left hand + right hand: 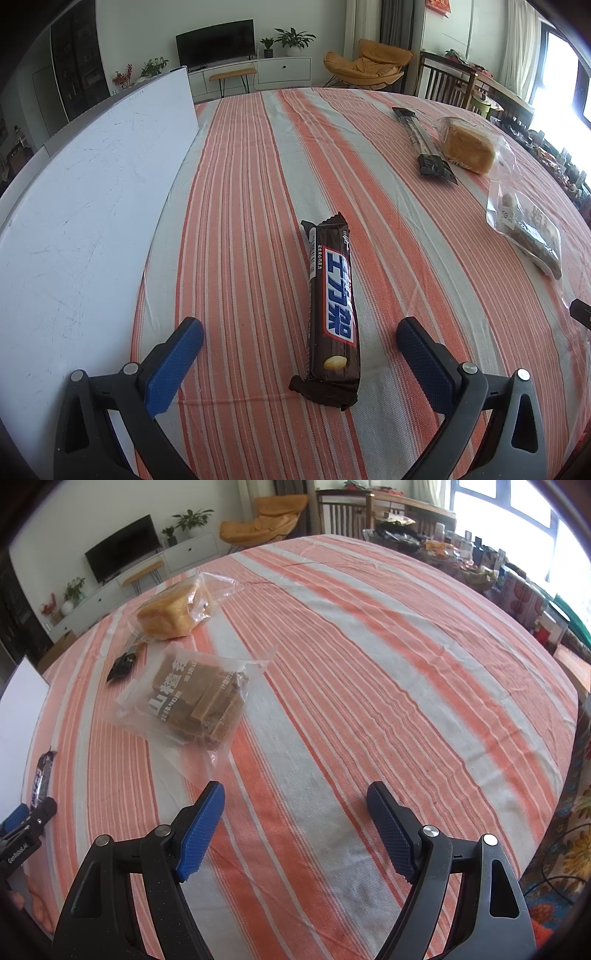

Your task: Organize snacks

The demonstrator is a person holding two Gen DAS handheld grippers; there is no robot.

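Now, in your left wrist view, a white board (85,206) fills the left of the frame, lying on the striped bench (240,184). At lower centre your left claw (300,339) stands with its jaws wide apart, and the chocolate bar (332,314) lies lengthwise on the cloth between them, touching neither pad. Toward the upper right a long dark snack stick (424,147) rests just beside a bagged bread loaf (467,147), and a clear bag of brown bars (528,229) sits at the right edge.

In your right wrist view, the bread loaf (173,613) is at upper left with the bag of brown bars (195,698) below it. Your right claw (295,801) at lower centre is spread apart over bare cloth, gripping nothing.
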